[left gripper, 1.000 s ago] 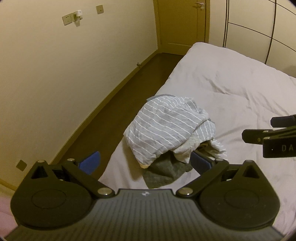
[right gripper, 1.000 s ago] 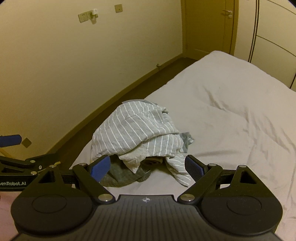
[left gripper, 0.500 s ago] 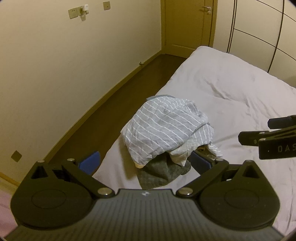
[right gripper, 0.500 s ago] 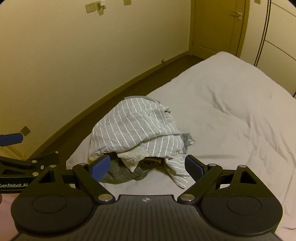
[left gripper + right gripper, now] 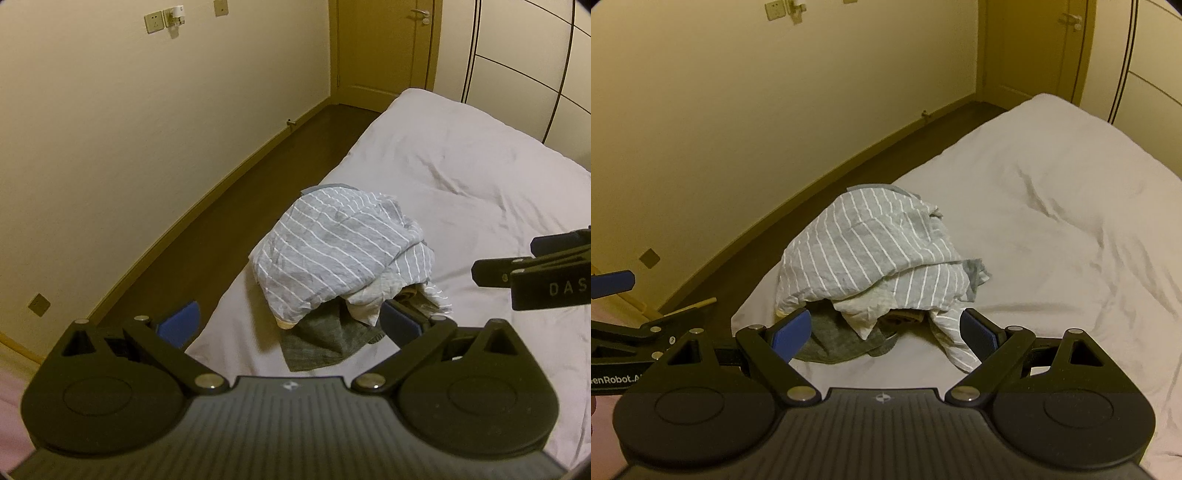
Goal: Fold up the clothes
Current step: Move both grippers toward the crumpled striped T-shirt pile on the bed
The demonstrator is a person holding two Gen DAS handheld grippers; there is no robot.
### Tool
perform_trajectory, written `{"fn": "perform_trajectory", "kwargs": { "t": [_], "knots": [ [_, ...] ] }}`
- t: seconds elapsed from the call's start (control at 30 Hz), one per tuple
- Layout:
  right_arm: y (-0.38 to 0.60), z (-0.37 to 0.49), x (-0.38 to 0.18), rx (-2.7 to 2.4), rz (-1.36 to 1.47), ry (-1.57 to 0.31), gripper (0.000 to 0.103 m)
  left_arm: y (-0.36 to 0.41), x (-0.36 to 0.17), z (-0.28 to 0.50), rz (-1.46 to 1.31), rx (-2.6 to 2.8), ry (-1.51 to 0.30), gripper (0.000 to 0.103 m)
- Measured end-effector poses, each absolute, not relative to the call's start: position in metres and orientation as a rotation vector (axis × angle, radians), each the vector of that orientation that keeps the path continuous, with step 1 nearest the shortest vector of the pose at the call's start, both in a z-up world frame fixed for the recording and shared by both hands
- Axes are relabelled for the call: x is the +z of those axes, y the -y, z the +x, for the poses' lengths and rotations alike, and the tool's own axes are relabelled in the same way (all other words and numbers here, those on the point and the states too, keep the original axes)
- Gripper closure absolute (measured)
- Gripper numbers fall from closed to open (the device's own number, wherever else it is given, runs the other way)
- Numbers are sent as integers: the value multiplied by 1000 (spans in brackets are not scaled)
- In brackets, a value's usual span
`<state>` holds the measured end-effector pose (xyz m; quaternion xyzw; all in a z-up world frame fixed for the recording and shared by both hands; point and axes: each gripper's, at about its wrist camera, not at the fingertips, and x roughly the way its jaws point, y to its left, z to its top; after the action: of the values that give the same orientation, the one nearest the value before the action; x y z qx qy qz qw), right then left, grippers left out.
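A bed [image 5: 461, 177] covered by a pale, wrinkled sheet [image 5: 1071, 229] fills the right side of the scene. Near its left edge lies a heap of clothes [image 5: 343, 258]: a grey garment with thin white stripes [image 5: 871, 251] on top, a dark grey piece [image 5: 321, 343] beneath, touching the sheet.

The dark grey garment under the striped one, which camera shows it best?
The left wrist view: the dark grey garment spreads out unobstructed below the striped garment. In the right wrist view, less of it shows, partly behind the right hand-held gripper's blue finger.
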<state>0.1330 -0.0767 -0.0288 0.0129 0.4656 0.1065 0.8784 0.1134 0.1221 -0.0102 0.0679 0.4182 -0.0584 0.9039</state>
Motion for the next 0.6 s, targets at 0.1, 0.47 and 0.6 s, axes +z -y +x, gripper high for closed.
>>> {"fn": "perform_trajectory", "kwargs": {
  "t": [0.1, 0.47, 0.6],
  "knots": [
    [77, 135, -31, 223, 35, -980, 14, -121, -10, 115, 140, -121, -866, 1],
    [83, 143, -38, 212, 64, -1014, 14, -115, -12, 119, 142, -125, -873, 1],
    [86, 146, -41, 211, 82, -1029, 14, -114, -13, 121, 144, -126, -874, 1]
  ]
}}
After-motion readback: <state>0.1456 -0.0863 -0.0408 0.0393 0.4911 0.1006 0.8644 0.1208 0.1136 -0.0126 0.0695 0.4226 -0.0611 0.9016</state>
